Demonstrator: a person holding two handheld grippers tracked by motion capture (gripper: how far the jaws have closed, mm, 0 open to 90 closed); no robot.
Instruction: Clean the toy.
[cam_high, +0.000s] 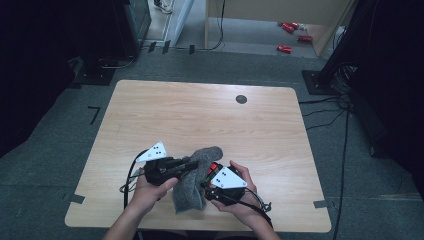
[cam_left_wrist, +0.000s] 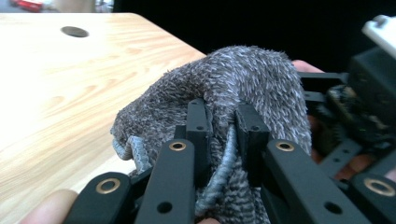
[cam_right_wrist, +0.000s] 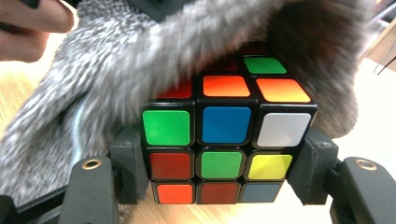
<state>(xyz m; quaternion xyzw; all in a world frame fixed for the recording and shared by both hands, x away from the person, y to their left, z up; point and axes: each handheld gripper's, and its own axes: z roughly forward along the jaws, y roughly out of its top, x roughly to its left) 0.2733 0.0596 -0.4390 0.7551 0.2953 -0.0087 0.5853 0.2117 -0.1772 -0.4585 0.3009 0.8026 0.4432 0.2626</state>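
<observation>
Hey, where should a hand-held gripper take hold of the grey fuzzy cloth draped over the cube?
Probably at the thick hem of the grey cloth, coming from the person's left, away from the cube: that edge is bunched and free, and the left hand-held gripper already pinches it there.

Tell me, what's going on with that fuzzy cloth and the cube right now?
Left tool pinching grey fuzzy cloth. Right tool clamped on puzzle cube. Cloth draped over cube's top. Nothing else in the way.

Left gripper (cam_high: 192, 162) is pinched tight (fingers nearly meeting), right gripper (cam_high: 207, 186) clamped half-wide, hands close.
</observation>
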